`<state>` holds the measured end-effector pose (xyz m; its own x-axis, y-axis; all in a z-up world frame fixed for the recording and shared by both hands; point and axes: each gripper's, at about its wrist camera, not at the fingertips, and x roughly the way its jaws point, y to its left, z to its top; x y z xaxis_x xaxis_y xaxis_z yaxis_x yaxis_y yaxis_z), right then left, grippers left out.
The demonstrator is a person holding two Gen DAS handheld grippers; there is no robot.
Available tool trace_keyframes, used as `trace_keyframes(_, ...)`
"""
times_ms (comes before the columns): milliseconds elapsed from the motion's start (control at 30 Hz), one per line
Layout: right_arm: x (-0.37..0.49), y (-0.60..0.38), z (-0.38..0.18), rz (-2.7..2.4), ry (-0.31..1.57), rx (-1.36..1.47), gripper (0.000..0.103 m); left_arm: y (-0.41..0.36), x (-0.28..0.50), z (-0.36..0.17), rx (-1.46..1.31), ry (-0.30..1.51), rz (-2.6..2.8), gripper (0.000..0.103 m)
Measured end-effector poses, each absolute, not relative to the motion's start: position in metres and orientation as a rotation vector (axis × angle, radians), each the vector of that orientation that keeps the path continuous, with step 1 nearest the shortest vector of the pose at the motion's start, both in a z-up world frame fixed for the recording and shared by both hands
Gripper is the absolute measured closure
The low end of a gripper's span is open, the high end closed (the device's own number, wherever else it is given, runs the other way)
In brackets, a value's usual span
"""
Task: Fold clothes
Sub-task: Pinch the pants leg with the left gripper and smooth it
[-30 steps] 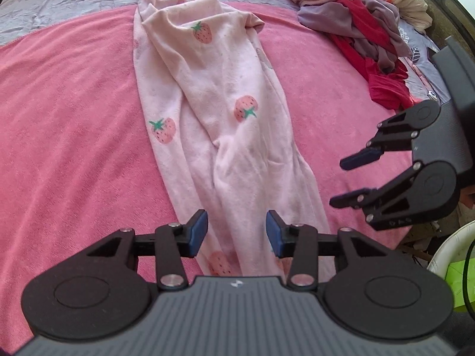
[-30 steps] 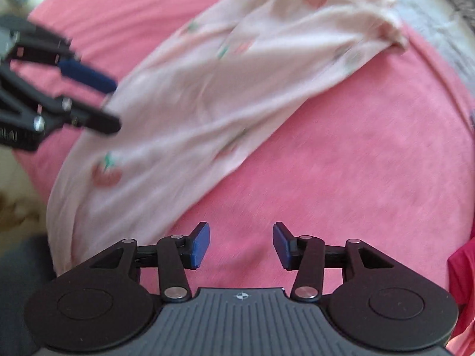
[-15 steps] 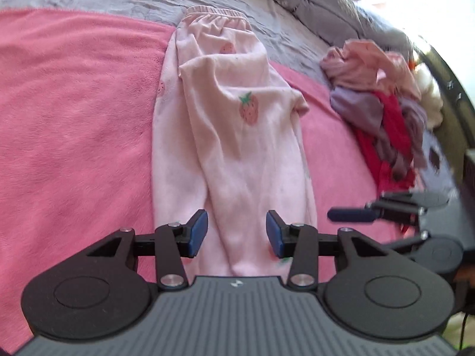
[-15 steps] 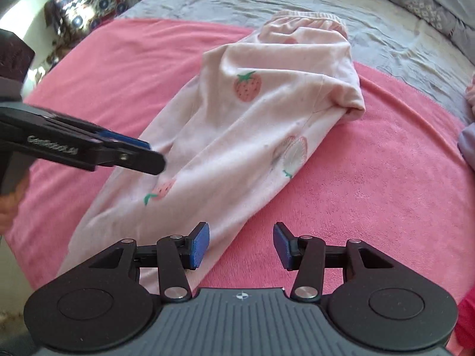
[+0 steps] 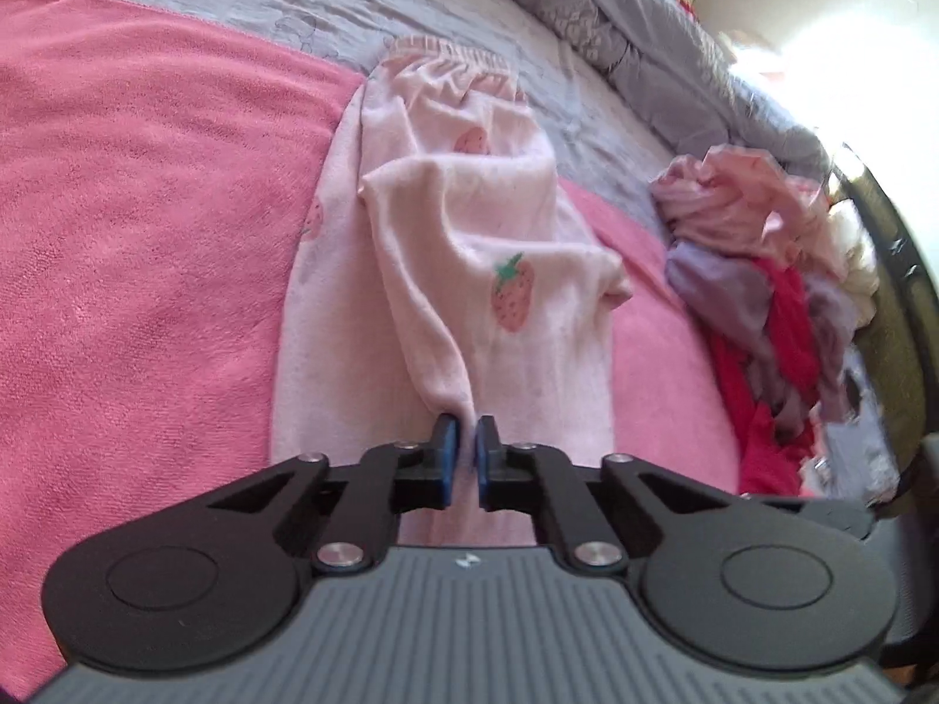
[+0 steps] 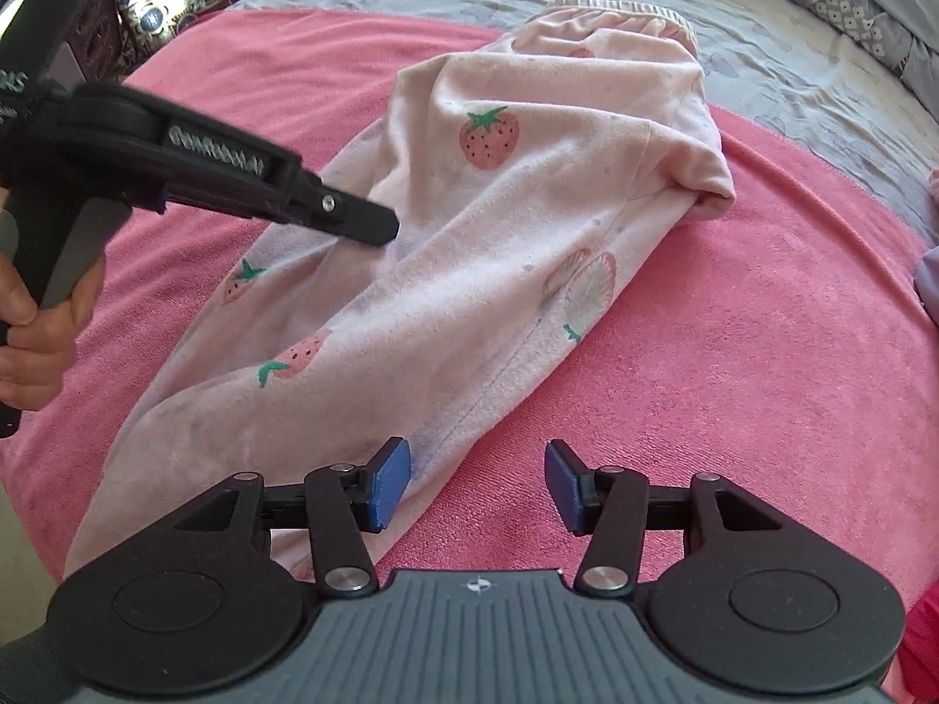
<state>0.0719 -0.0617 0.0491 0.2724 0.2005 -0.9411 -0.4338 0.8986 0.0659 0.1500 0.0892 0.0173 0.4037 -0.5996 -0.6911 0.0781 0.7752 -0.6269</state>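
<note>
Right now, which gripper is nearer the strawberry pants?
Left. The left gripper is shut on a pinched ridge of the strawberry pants. The right gripper, jaws opening, hangs over the pants' edge and the pink blanket, gripping nothing.

The trousers [image 5: 469, 270] are pale pink, scattered with darker pink strawberries topped by green leaves; one strawberry at about 4 o'clock on the cloth in the right wrist view looks washed out, nearly white. They lie on a bright, solid pink towel [image 5: 147, 223]. Above it, toward 12 o'clock, the bed sheet [image 5: 293, 6] is grey with a faint outlined print. At 3 o'clock in the left wrist view the heap of clothes [image 5: 774, 281] mixes light pink, mauve, red and cream. The left tongs [image 5: 461, 452] and the right tongs [image 6: 477, 484] are black with blue pads [image 6: 392, 484], on ribbed grey bodies.
</note>
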Motion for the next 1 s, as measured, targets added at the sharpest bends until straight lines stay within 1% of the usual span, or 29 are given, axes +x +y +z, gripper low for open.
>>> trace_keyframes(67,0.073,-0.061,0.048,0.434,1.228,-0.222,0.050,0.093,0.155,0.025,-0.584,1.051,-0.449,0.102)
trace_keyframes(300,0.070,-0.060,0.048,0.435,1.226,-0.233,0.047,0.110,0.174,0.048,-0.540,0.965,-0.387,0.102)
trace_keyframes(467,0.067,-0.063,0.048,0.421,1.228,-0.210,0.045,0.114,0.172,0.041,-0.444,1.047,-0.416,0.101)
trace_keyframes(533,0.066,-0.064,0.046,0.414,1.233,-0.195,0.045,0.108,0.167,0.031,-0.409,1.085,-0.421,0.094)
trace_keyframes(600,0.066,-0.065,0.044,0.406,1.238,-0.183,0.044,0.102,0.167,0.018,-0.429,1.118,-0.421,0.076)
trace_keyframes(667,0.066,-0.064,0.042,0.397,1.243,-0.178,0.044,0.097,0.169,0.010,-0.483,1.124,-0.435,0.076)
trace_keyframes(733,0.063,-0.062,0.043,0.395,1.244,-0.176,0.043,0.096,0.171,0.008,-0.549,1.105,-0.457,0.061)
trace_keyframes(767,0.062,-0.063,0.042,0.396,1.244,-0.179,0.042,0.097,0.171,0.007,-0.587,1.091,-0.463,0.044)
trace_keyframes(800,0.061,-0.063,0.042,0.398,1.244,-0.180,0.042,0.100,0.172,0.006,-0.626,1.077,-0.462,0.030)
trace_keyframes(833,0.060,-0.063,0.042,0.399,1.245,-0.179,0.041,0.103,0.173,0.004,-0.666,1.064,-0.460,0.029)
trace_keyframes(967,0.057,-0.065,0.042,0.400,1.249,-0.168,0.040,0.120,0.185,-0.010,-0.907,1.034,-0.458,0.029)
trace_keyframes(1000,0.057,-0.065,0.042,0.400,1.250,-0.165,0.039,0.121,0.189,-0.014,-0.929,1.035,-0.440,0.029)
